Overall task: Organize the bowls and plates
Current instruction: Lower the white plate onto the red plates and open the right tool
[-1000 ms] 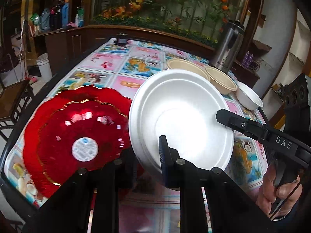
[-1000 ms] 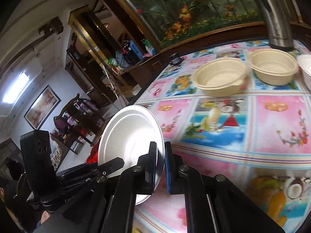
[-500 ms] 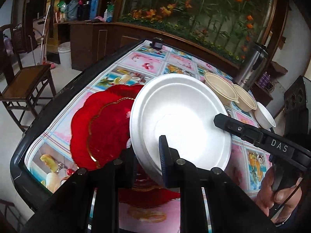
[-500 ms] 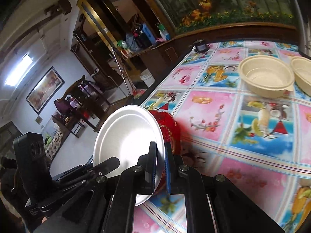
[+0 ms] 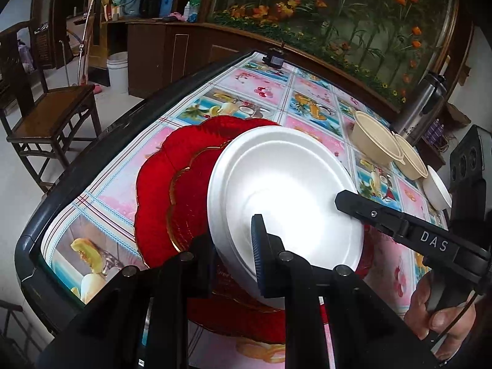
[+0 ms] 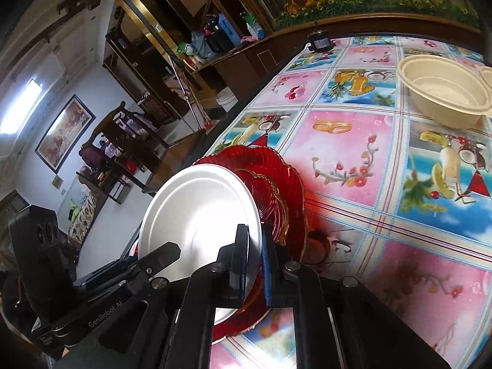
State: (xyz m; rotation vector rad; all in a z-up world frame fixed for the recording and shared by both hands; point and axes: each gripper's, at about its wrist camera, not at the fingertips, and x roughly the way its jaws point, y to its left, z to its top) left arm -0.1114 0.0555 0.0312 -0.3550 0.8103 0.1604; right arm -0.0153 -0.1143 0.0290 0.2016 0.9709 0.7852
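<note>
Both hand-held grippers — left (image 5: pixel 233 255), right (image 6: pixel 254 261) — clamp the white foam plate's (image 5: pixel 286 196) rim, poising it above the red plates (image 5: pixel 172 184) for stacking.

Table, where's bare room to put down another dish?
Free: the tablecloth between the red plates and the cream bowl, and the near stretch right of them. Crowded: the red stack under the white plate, and the far bowl row.

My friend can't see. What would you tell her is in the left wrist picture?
Two tools, left tool and right tool, grip a tilted white plate over stacked red plates on a colorful table. Three bowls sit farther back.
</note>
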